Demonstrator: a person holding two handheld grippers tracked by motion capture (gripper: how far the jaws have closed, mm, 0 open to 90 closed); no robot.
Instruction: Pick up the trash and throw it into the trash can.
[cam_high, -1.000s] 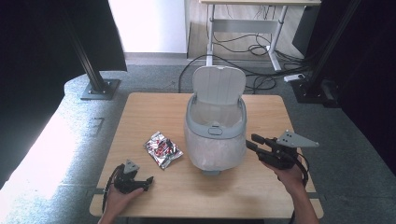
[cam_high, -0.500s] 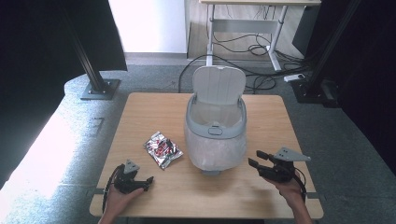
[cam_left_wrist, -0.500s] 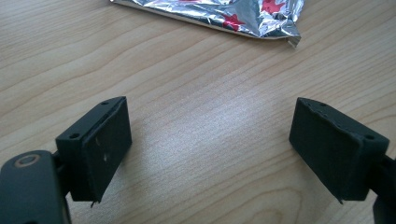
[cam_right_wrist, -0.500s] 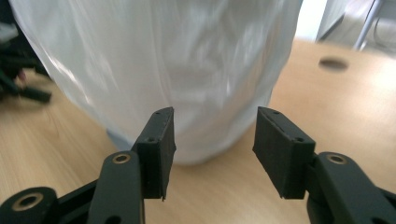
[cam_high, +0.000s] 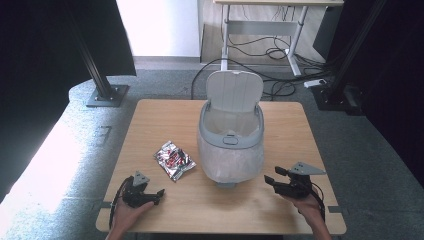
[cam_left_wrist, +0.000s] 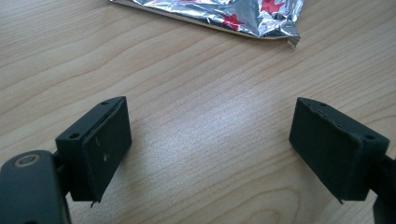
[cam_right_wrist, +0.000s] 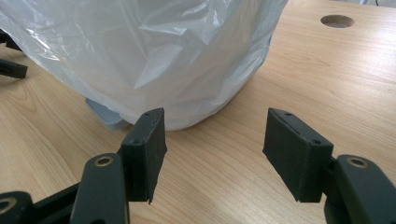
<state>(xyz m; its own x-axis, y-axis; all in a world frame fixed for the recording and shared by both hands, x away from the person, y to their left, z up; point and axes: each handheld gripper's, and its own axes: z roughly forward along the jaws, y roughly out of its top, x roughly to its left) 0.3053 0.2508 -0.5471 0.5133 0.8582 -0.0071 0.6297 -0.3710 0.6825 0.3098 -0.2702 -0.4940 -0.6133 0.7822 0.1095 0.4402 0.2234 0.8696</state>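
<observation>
Right now, by label:
Left gripper (cam_high: 159, 192): rests low on the table (cam_high: 320, 150) near its front left corner, jaws spread, bare wood between them.
Foil packet (cam_high: 174, 160): lies flat on the table, ahead of the left gripper's jaws and apart from them; in the left gripper view its crinkled edge (cam_left_wrist: 219, 14) sits beyond the gap, touching neither pad.
Right gripper (cam_high: 268, 180): low at the front right of the table, jaws wide apart after having just been opening, nothing between them.
Bin (cam_high: 231, 135): grey, lid tipped up at the back, clear liner bag (cam_right_wrist: 154, 51) draped over its sides; its foot stands just beyond the right gripper's jaws, not touched.
Count: two grippers, one foil packet, one bin, one liner bag, one table.
</observation>
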